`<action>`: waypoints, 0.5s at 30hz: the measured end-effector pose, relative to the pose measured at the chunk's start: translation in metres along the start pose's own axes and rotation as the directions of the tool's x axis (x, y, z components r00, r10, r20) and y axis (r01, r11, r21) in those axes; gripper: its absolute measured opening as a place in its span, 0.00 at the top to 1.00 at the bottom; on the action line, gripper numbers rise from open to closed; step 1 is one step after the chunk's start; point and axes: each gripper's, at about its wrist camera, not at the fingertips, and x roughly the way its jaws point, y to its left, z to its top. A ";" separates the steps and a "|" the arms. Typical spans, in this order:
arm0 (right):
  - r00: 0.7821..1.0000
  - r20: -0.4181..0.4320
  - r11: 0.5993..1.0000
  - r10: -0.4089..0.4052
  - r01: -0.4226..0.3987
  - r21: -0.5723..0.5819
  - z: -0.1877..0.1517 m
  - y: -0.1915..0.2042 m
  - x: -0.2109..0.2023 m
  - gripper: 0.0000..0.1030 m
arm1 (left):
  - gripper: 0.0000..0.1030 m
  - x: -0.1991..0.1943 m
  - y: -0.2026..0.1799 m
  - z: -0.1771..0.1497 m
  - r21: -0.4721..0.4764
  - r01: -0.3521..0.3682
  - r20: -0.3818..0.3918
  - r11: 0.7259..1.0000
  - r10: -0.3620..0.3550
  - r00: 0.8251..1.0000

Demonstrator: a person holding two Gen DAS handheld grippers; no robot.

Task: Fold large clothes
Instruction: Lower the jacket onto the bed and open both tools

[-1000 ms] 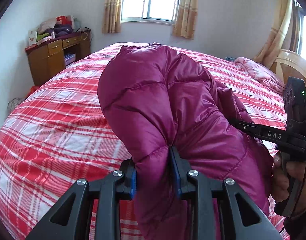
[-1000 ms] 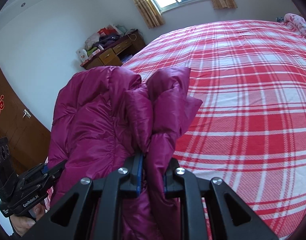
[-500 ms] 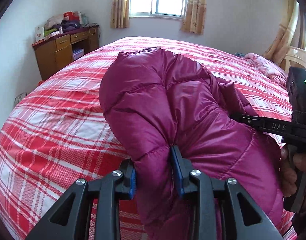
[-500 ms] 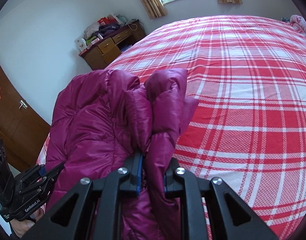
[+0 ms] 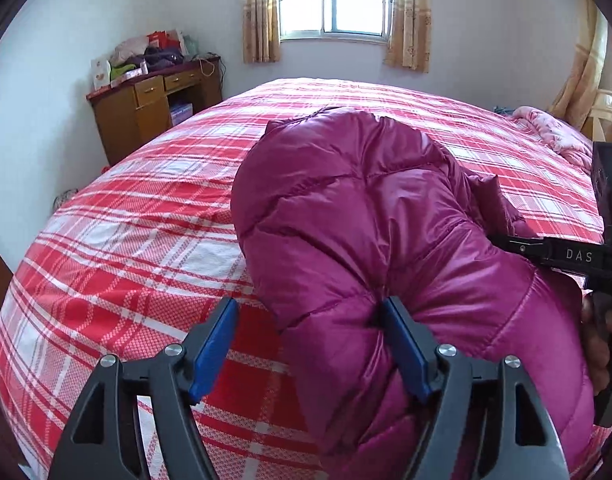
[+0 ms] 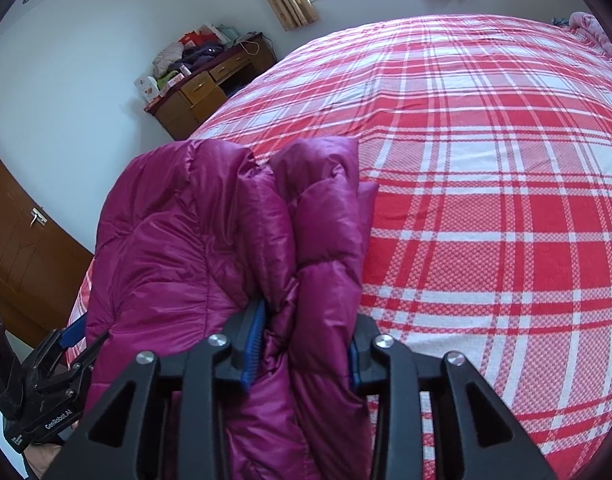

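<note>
Left wrist view: my left gripper (image 5: 309, 346) has just been opening. Its fingers stand wide; the right pad touches a fold of the magenta down jacket (image 5: 385, 240), the left pad (image 5: 214, 344) is clear of it, so nothing is clamped. The jacket lies bunched on the red plaid bedspread (image 5: 146, 240) at the near edge of the bed. My right gripper (image 5: 561, 254) comes in from the right, against the jacket's side.

Right wrist view: my right gripper (image 6: 304, 344) has also just been opening; a thick fold of the jacket (image 6: 210, 248) sits between the fingers, pads beside it but pressing lightly if at all — I judge it released. Left gripper (image 6: 72, 342) low left.

Handling, judged: light, puffy, slick shell, springs back; take it by a seam or hem, pinching several layers.

Containers: the wooden desk (image 6: 202, 92) has closed drawers — contents hidden; clothes and bags are piled on top.
</note>
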 end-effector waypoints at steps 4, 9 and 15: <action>0.999 0.014 0.999 -0.036 0.035 0.019 0.001 -0.001 -0.011 0.47 | 0.26 -0.007 0.001 0.000 0.017 -0.015 -0.009 1.000 0.016 1.000; 0.986 0.115 0.993 -0.118 0.117 0.020 -0.002 0.009 -0.053 0.41 | 0.26 -0.030 0.005 0.003 0.036 -0.056 0.033 0.998 0.054 0.998; 0.966 0.228 0.988 -0.125 0.143 -0.061 -0.019 0.047 -0.106 0.30 | 0.26 -0.066 0.017 0.015 -0.012 -0.052 0.119 0.999 0.053 0.991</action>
